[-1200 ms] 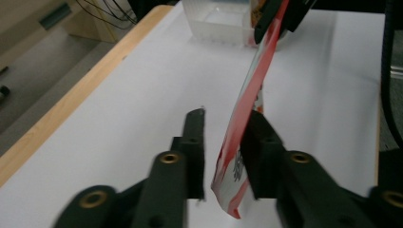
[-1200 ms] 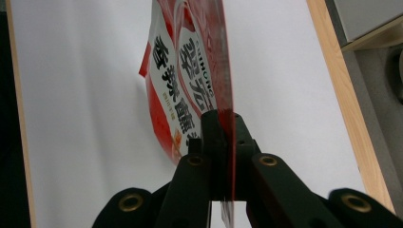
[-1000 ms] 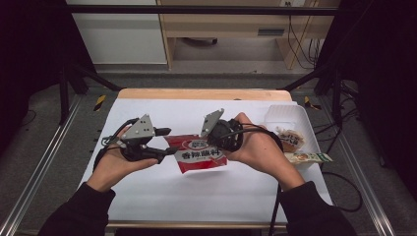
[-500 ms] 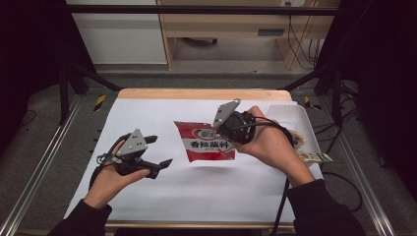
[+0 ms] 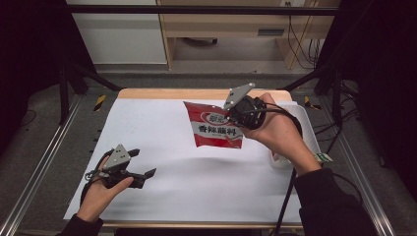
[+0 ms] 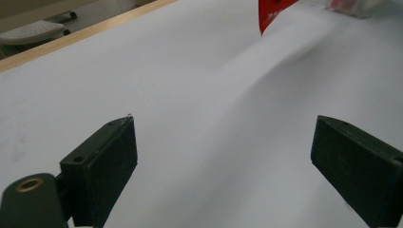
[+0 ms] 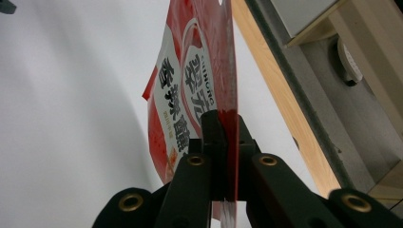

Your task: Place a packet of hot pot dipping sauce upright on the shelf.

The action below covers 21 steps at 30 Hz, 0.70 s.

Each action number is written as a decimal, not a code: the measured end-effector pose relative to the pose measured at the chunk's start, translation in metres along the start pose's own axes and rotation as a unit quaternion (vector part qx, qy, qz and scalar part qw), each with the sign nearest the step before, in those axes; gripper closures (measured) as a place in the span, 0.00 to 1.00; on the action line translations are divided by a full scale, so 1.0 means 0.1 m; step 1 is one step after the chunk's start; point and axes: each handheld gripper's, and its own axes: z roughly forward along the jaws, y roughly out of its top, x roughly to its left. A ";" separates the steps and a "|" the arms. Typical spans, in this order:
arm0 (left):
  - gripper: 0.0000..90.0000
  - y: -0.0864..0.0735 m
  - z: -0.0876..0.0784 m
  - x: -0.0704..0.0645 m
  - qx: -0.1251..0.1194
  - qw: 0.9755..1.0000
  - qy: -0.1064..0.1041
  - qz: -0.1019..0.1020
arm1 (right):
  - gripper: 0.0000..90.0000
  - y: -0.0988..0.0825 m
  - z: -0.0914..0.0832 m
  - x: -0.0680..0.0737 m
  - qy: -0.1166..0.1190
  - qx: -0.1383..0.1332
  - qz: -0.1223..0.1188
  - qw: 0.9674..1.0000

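A red snack packet (image 5: 214, 130) with white lettering hangs in the air over the middle back of the table. My right gripper (image 5: 236, 118) is shut on its right edge; in the right gripper view the two jaws pinch the packet (image 7: 190, 80) at the gripper (image 7: 223, 137) tips. My left gripper (image 5: 142, 177) sits low over the white sheet at the front left, well away from the packet. Its jaws have just been opening and stand wide apart in the left gripper view (image 6: 223, 156), with nothing between them. A corner of the packet (image 6: 272, 13) shows far off.
A white sheet (image 5: 196, 196) covers the wooden table (image 5: 172, 93). A clear tray (image 5: 301, 115) stands at the right edge, partly behind my right hand, with a green packet (image 5: 324, 157) beside it. Metal rails run along both sides.
The left gripper let go of the packet, opened wide and moved down to the front left. The right gripper lifted the packet off the table and carried it toward the back.
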 end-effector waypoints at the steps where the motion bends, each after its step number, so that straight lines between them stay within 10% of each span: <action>1: 0.09 -0.02 -0.01 0.01 0.000 1.000 0.004 0.001 | 1.00 0.00 -0.01 -0.02 -0.004 -0.001 0.002 1.000; 21: 0.07 -0.31 -0.14 -0.03 0.011 0.999 0.043 -0.002 | 1.00 -0.19 -0.03 -0.56 -0.071 -0.028 0.087 0.993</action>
